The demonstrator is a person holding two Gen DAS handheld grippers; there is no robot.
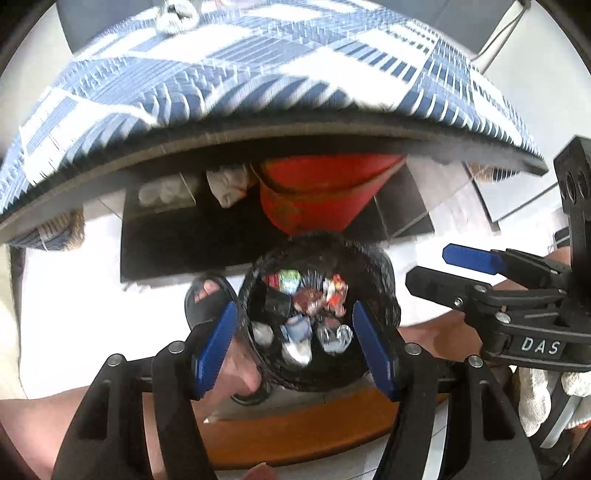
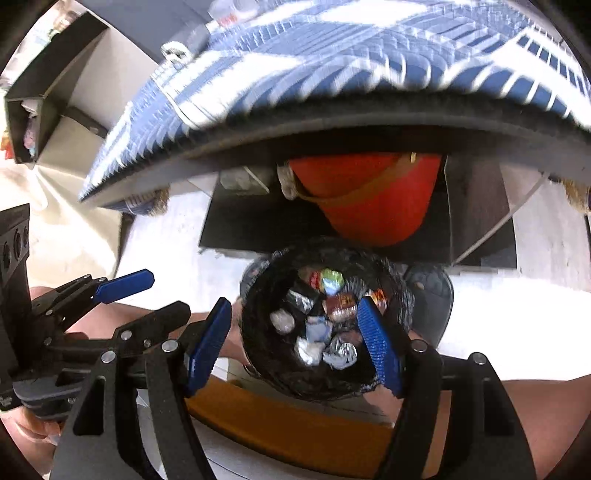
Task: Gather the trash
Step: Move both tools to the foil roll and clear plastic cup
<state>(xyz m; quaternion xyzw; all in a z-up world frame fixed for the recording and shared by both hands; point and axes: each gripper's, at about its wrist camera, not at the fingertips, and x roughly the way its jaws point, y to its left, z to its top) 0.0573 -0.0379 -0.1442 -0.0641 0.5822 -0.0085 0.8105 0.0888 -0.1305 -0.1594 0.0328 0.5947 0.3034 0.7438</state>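
Observation:
A black bag-lined trash bin (image 1: 384,273) (image 2: 255,332) stands on the floor right below both grippers. Inside lie several crumpled wrappers and foil pieces (image 1: 314,306) (image 2: 325,321). My left gripper (image 1: 295,345) hangs over the bin, pointing steeply down, open, with nothing between its blue pads. My right gripper (image 2: 295,343) hangs beside it over the same bin, also open and holding nothing. Each shows in the other's view: the right gripper (image 1: 439,271) at the right edge, the left gripper (image 2: 147,295) at the left edge.
A table with a blue and white checked cloth (image 1: 258,74) juts out above the bin; a crumpled white item (image 1: 177,16) lies at its far edge. A red bucket (image 1: 321,192) sits under it. A sandalled foot (image 1: 207,299) is left of the bin. An orange wooden board (image 1: 295,424) lies below.

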